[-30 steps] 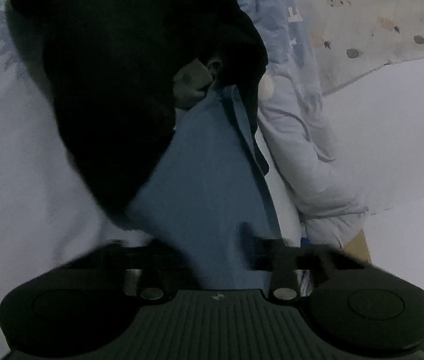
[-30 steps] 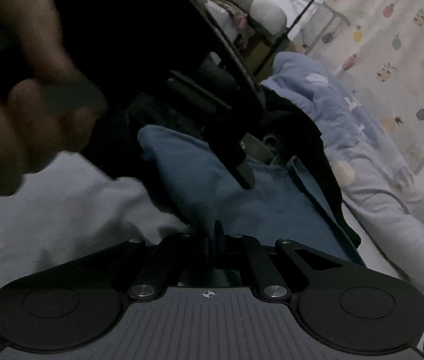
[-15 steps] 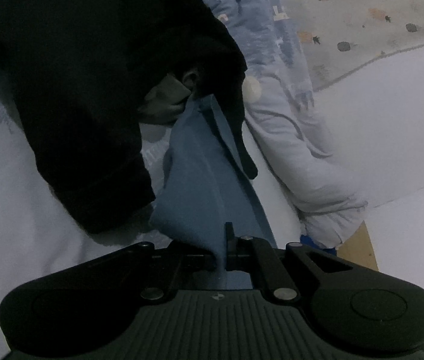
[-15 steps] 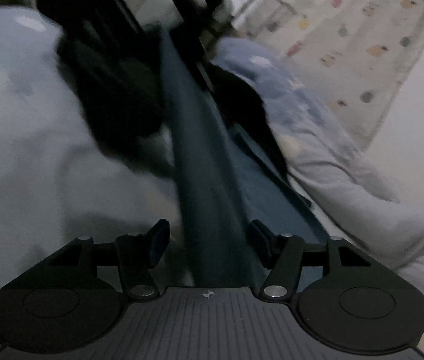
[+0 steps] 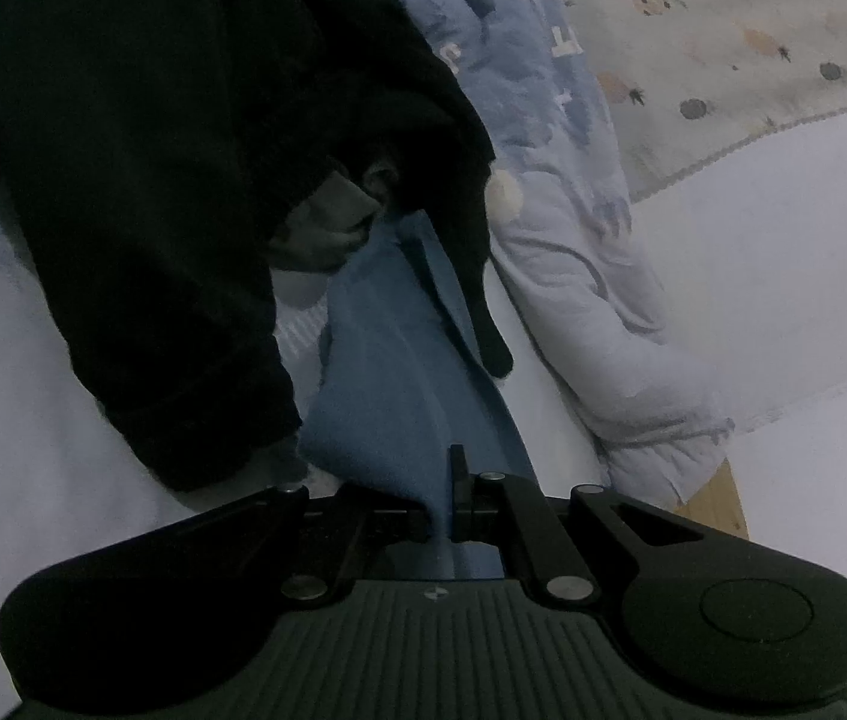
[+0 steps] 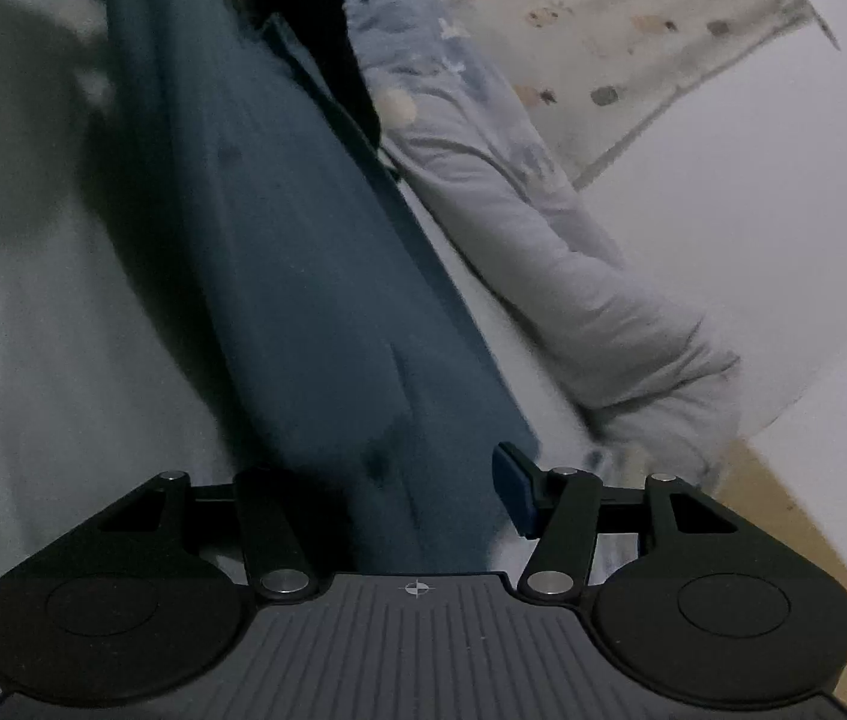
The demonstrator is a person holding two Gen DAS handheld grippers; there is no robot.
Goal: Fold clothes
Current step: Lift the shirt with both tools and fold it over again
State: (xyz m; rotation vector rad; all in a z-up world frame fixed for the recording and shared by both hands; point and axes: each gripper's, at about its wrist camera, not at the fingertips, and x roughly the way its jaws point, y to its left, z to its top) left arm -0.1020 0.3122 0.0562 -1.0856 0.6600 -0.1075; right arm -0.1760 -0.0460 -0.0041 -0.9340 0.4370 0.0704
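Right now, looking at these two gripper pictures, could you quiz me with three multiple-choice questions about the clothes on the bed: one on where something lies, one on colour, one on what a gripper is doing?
1. Where does the black garment lie, seen from the left wrist?
A. left of the blue garment
B. right of it
C. on the floor

2. What colour is the padded quilt beside the clothes?
A. red
B. pale blue
C. green

3. How does the left gripper stand?
A. wide open, nothing between
B. shut on the blue garment
C. shut on the black garment

Answers:
1 A, the dark heap fills the left side.
2 B, its light blue print shows.
3 B, blue cloth is pinched between closed fingers.
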